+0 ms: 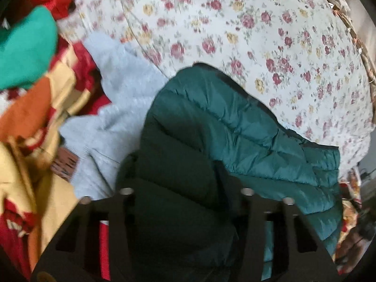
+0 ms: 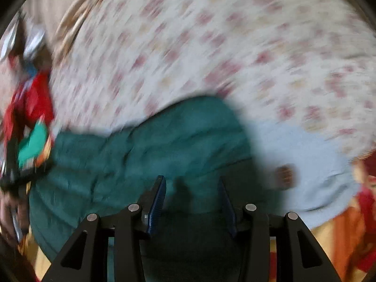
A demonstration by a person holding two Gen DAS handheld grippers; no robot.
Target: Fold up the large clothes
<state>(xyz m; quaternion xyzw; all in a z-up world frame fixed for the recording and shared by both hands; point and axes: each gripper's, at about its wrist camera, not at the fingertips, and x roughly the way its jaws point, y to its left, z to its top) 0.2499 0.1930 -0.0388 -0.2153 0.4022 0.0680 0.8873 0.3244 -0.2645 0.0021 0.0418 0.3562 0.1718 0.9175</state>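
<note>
A dark green quilted puffer jacket [image 1: 235, 127] lies on a floral bedsheet [image 1: 258, 35]. In the left wrist view a thick fold of it bulges up between the jaws of my left gripper [image 1: 185, 185] and hides both fingers; the gripper is shut on that fold. In the blurred right wrist view the same jacket [image 2: 141, 148] spreads under my right gripper [image 2: 192, 195]. Its two blue pads [image 2: 158, 195] stand apart with their inner faces bare, and green fabric shows in the gap behind them.
A pale grey fleece garment [image 1: 112, 122] lies beside the jacket, also in the right wrist view [image 2: 305, 164]. A heap of red, yellow, orange and bright green clothes [image 1: 30, 94] sits at the left. A hand [image 2: 9, 209] shows at the left edge.
</note>
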